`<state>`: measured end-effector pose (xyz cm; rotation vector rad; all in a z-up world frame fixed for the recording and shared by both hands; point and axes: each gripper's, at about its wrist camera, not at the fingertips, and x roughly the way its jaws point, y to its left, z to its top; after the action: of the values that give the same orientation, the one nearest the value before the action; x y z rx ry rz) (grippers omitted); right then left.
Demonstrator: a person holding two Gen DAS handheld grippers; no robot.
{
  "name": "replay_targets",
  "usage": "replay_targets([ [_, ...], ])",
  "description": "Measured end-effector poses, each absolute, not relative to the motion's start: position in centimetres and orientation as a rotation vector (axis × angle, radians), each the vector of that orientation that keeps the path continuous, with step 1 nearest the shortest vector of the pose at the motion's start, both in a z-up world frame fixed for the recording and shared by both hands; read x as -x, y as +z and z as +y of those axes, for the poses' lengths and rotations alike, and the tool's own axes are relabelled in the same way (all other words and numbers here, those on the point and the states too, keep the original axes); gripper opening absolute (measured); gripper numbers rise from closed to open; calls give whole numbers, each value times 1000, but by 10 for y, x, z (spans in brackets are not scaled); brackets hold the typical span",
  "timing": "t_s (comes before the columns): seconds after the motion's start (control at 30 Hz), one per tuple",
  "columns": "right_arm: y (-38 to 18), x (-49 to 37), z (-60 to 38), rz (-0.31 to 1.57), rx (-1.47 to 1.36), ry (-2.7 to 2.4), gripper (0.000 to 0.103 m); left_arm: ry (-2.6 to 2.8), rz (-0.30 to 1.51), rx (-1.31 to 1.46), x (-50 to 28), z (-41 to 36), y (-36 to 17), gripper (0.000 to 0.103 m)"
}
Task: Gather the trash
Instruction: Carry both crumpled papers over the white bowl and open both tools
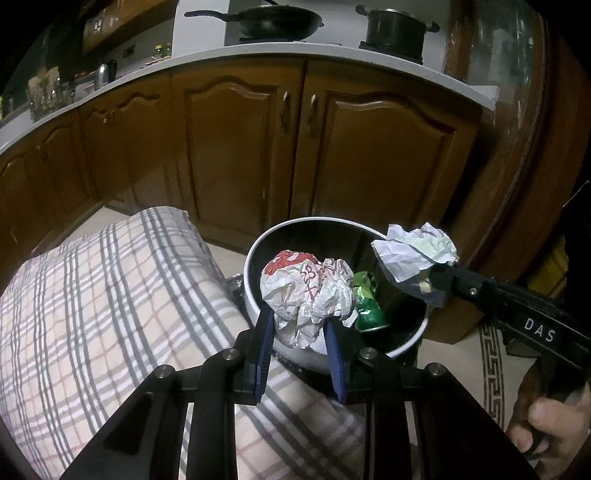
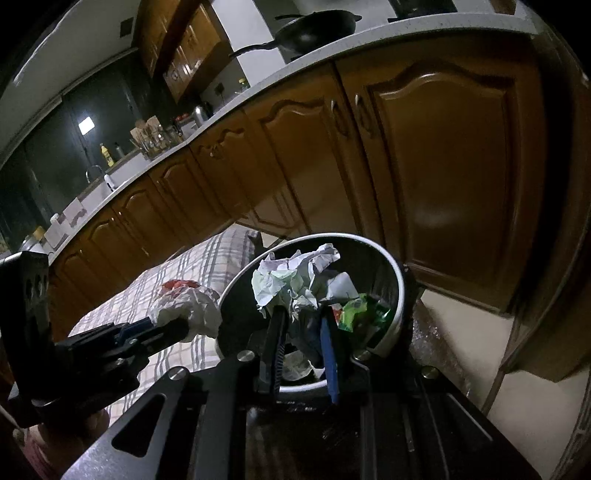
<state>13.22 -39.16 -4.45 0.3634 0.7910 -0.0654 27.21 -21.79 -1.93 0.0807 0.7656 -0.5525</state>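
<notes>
My left gripper [image 1: 300, 319] is shut on a crumpled white wrapper with red print [image 1: 308, 291], held over the near left rim of a round bin [image 1: 258, 240] with a white rim and dark inside. In the right wrist view that same red-printed wrapper [image 2: 188, 308] hangs just left of the bin [image 2: 400, 280]. My right gripper [image 2: 301, 315] is shut on a crumpled white and pale green paper [image 2: 291, 280], held above the bin's opening. Seen from the left wrist view, this pale green paper [image 1: 417, 249] sits at the bin's right rim. A green wrapper [image 1: 367, 302] lies inside the bin.
Brown cabinet doors [image 1: 236, 147] stand right behind the bin under a white counter with a black pan [image 1: 277, 20] and a pot [image 1: 397, 29]. A checked cloth surface [image 1: 110, 314] lies to the left. A person's hand [image 1: 554, 428] grips the right tool. Patterned floor edge [image 1: 493, 369] shows at right.
</notes>
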Motion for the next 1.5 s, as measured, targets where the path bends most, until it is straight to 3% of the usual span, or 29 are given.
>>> replay_targets([
  [1.13, -55, -170, -399, 881, -291, -72, 20, -539, 815, -119, -308, -253, -31, 28],
  [1.33, -58, -174, -402, 898, -292, -71, 22, -548, 833, -126, -312, -258, -30, 31],
  [1.37, -58, -175, -403, 901, -293, -70, 23, -546, 833, -131, -313, -259, -30, 36],
  [1.43, -59, -177, -403, 907, -296, -66, 24, -547, 831, -136, -312, -260, -27, 41],
  [1.47, -60, -178, -404, 912, -301, -65, 32, -546, 830, -137, -312, -260, -27, 43],
  [1.5, -60, -178, -406, 913, -311, -61, 46, -547, 828, -136, -311, -259, -26, 48],
])
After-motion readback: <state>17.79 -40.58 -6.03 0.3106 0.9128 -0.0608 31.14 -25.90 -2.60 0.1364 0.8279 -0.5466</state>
